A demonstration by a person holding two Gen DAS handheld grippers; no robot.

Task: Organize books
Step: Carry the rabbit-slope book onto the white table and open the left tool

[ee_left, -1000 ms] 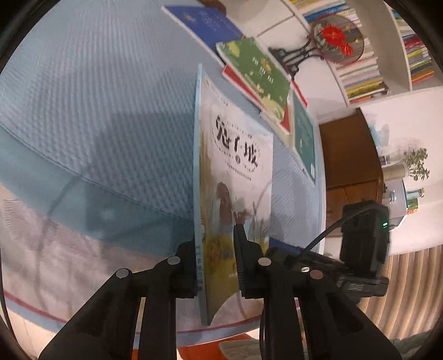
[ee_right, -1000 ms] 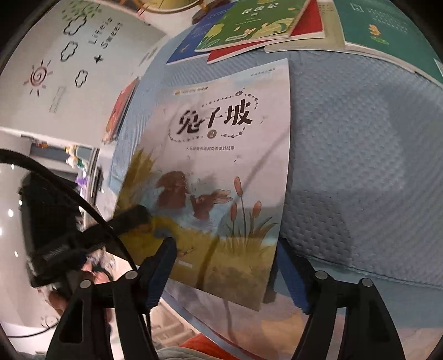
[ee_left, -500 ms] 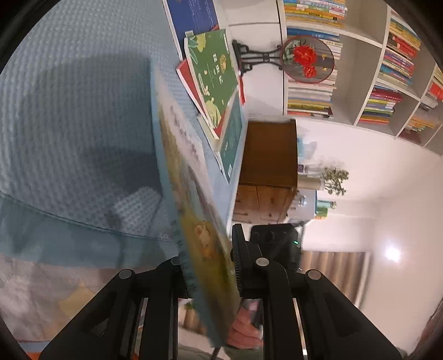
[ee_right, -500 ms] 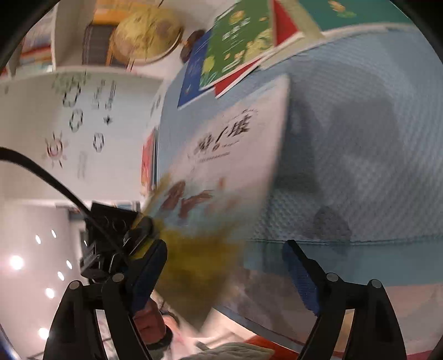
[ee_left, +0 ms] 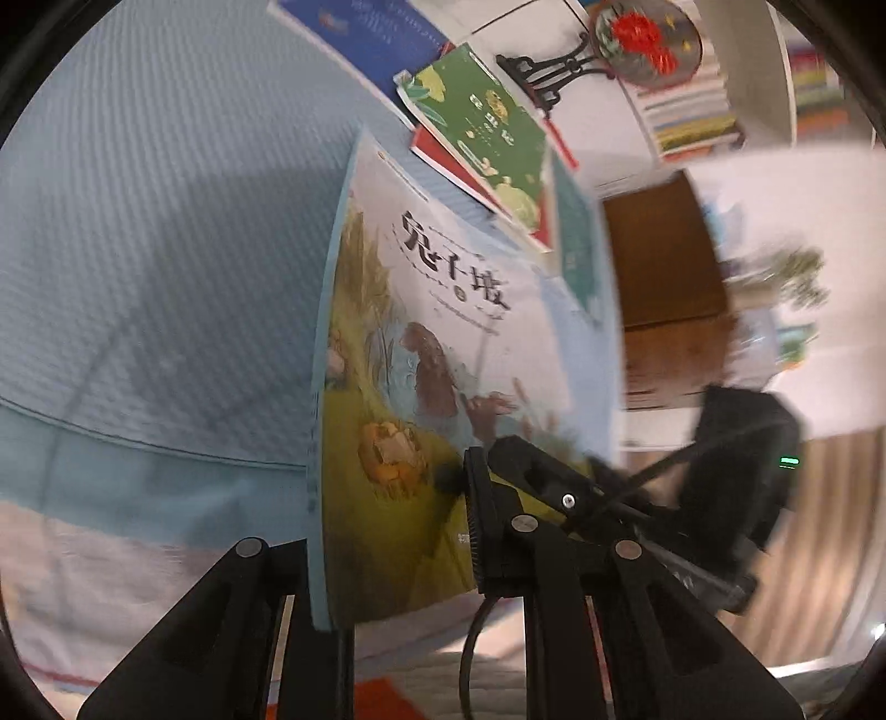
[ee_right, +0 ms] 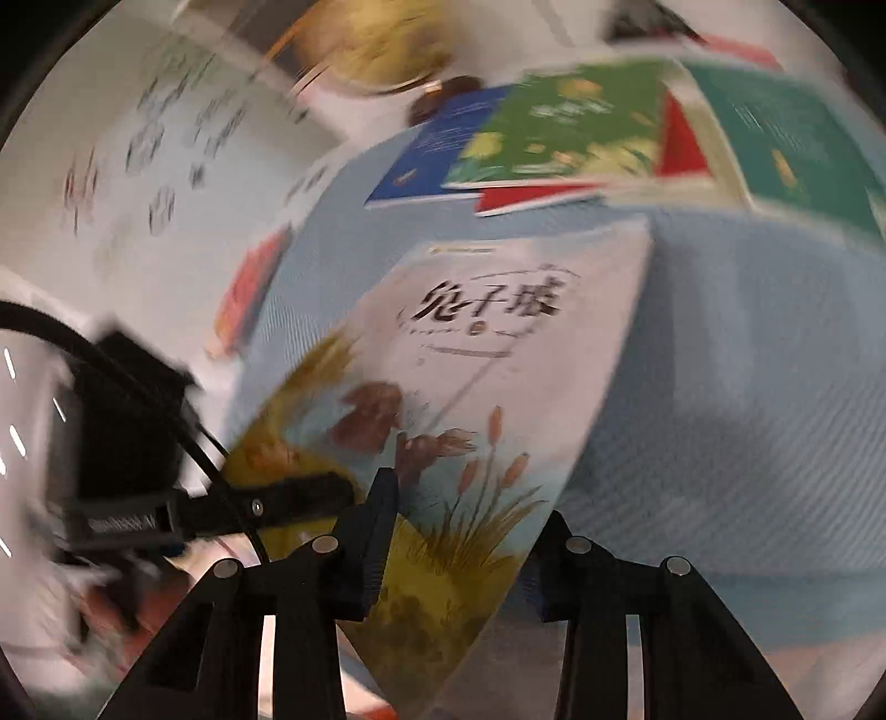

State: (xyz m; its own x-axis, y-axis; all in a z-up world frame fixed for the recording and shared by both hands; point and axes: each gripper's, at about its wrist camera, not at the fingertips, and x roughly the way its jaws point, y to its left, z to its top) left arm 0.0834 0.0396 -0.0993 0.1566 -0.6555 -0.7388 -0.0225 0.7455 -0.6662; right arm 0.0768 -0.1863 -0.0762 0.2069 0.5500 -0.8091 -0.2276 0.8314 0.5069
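A thin picture book (ee_left: 443, 332) with rabbits and reeds on its cover (ee_right: 498, 360) is held up, tilted, above the light blue bedcover (ee_left: 138, 249). My left gripper (ee_left: 393, 543) is shut on its lower spine corner. My right gripper (ee_right: 465, 543) is closing on the book's bottom edge. One of its fingers (ee_right: 376, 531) lies on the front cover and the other sits behind the book. In the left wrist view the right gripper (ee_left: 554, 476) rests on the cover's lower right. The left gripper (ee_right: 288, 498) shows in the right wrist view, at the book's left.
Farther back on the bedcover lies a loose pile: a blue book (ee_left: 365, 33), a green book (ee_left: 487, 133) over a red one, and a teal book (ee_left: 576, 249). Beyond it stand a wooden cabinet (ee_left: 659, 260), a round fan ornament (ee_left: 642, 39) and bookshelves (ee_left: 692, 111).
The book was nearly edge-on in the left wrist view half a second ago and now shows its cover. The right jaws went from wide apart to narrow around the book's bottom edge.
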